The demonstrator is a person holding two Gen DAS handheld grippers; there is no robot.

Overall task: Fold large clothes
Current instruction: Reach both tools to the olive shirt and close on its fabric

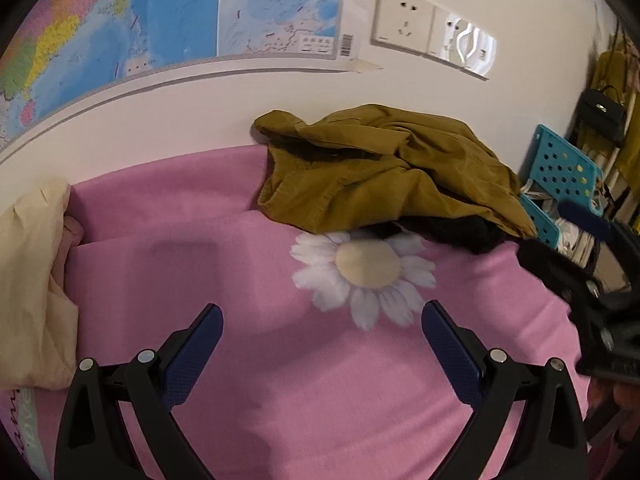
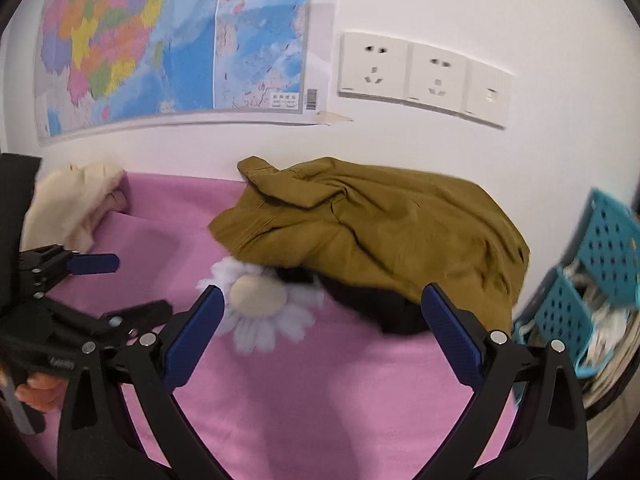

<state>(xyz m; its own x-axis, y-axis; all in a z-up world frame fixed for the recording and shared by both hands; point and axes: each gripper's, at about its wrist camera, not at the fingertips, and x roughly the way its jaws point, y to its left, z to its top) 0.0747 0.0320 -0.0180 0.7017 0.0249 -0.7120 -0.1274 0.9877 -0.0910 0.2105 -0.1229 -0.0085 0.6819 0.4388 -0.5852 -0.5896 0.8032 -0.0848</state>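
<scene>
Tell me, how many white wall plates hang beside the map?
3, in a row right of the colourful wall map: a left white socket plate, a middle socket plate, and a narrower right plate. Others may lie outside view.

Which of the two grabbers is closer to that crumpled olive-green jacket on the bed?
Right, it seems. The right gripper hovers open just short of the olive jacket, one fingertip overlapping its hem. The left gripper hangs open farther back, beyond the daisy print.

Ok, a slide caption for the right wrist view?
Open right gripper faces a crumpled olive jacket on the pink daisy bedspread.
</scene>
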